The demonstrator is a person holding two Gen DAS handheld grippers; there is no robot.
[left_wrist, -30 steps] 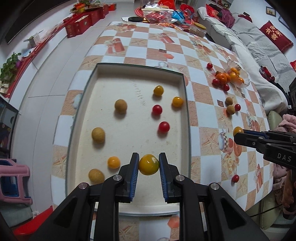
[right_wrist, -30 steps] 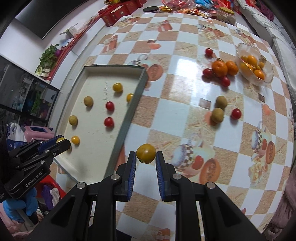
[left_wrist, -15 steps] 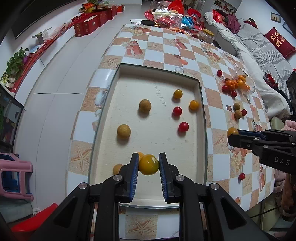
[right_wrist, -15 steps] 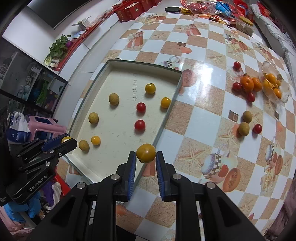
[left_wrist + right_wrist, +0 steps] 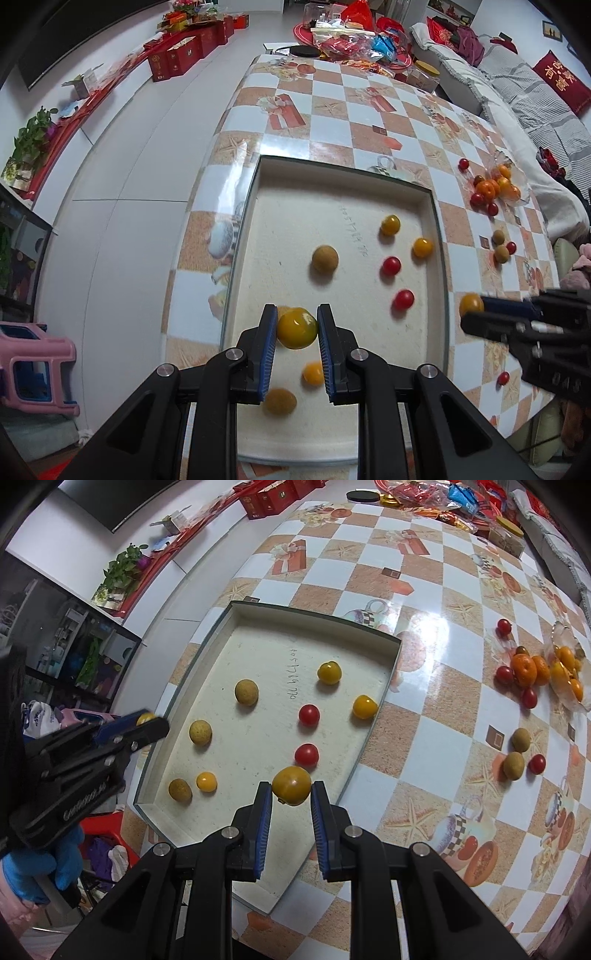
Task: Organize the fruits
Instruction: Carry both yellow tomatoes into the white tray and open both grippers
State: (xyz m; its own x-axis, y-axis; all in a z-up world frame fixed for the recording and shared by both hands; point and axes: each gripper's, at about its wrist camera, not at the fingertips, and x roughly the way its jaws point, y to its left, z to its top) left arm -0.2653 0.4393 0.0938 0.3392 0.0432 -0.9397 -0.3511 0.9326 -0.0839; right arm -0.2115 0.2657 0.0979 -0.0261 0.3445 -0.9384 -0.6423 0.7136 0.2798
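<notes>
My left gripper (image 5: 297, 328) is shut on a yellow tomato (image 5: 297, 328) and holds it above the near left part of the shallow cream tray (image 5: 258, 206). My right gripper (image 5: 291, 790) is shut on another yellow tomato (image 5: 291, 785) above the tray's near right part (image 5: 391, 672). In the tray lie two red tomatoes (image 5: 308, 715), yellow tomatoes (image 5: 329, 672) and brown round fruits (image 5: 246, 692). The right gripper also shows in the left wrist view (image 5: 471, 310), and the left one in the right wrist view (image 5: 147, 723).
On the checkered table (image 5: 424, 720), a glass bowl of oranges (image 5: 567, 668) stands at the far right, with red tomatoes (image 5: 504, 674) and brown fruits (image 5: 514, 765) loose nearby. Snack packets (image 5: 354, 40) crowd the far end. A pink stool (image 5: 33, 365) stands left of the table.
Both grippers have moved left while holding their tomatoes. The right gripper has gone from over the table to over the tray. The left gripper now hangs nearer the tray's left edge.
</notes>
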